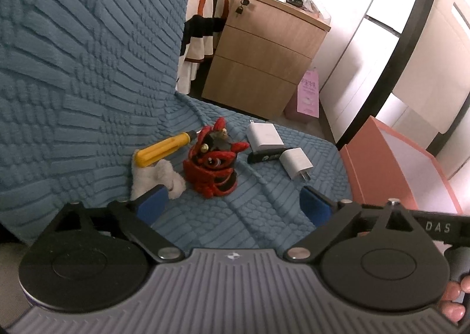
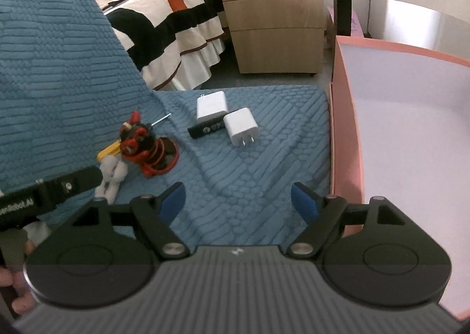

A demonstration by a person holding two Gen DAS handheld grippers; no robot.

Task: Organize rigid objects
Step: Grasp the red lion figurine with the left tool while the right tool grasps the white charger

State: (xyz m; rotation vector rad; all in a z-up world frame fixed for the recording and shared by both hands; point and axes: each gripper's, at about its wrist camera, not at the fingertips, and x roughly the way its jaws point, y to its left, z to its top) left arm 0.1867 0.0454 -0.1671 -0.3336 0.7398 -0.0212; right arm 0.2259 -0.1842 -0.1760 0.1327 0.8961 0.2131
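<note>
On the blue textured seat cover lie a red lion-dance figurine (image 1: 213,165) (image 2: 144,147), a yellow-handled screwdriver (image 1: 161,149) (image 2: 108,152), a white plush toy (image 1: 157,180) (image 2: 111,175), a large white charger (image 1: 263,137) (image 2: 211,105), a small white plug charger (image 1: 295,163) (image 2: 241,126) and a black stick (image 1: 268,155) (image 2: 205,130). My left gripper (image 1: 233,202) is open and empty, just short of the figurine. My right gripper (image 2: 238,202) is open and empty, short of the chargers.
A pink open box (image 1: 382,175) (image 2: 346,128) stands at the seat's right edge. The blue backrest (image 1: 88,55) rises on the left. A wooden drawer cabinet (image 1: 264,49) (image 2: 273,17) and a striped bed (image 2: 164,25) stand behind.
</note>
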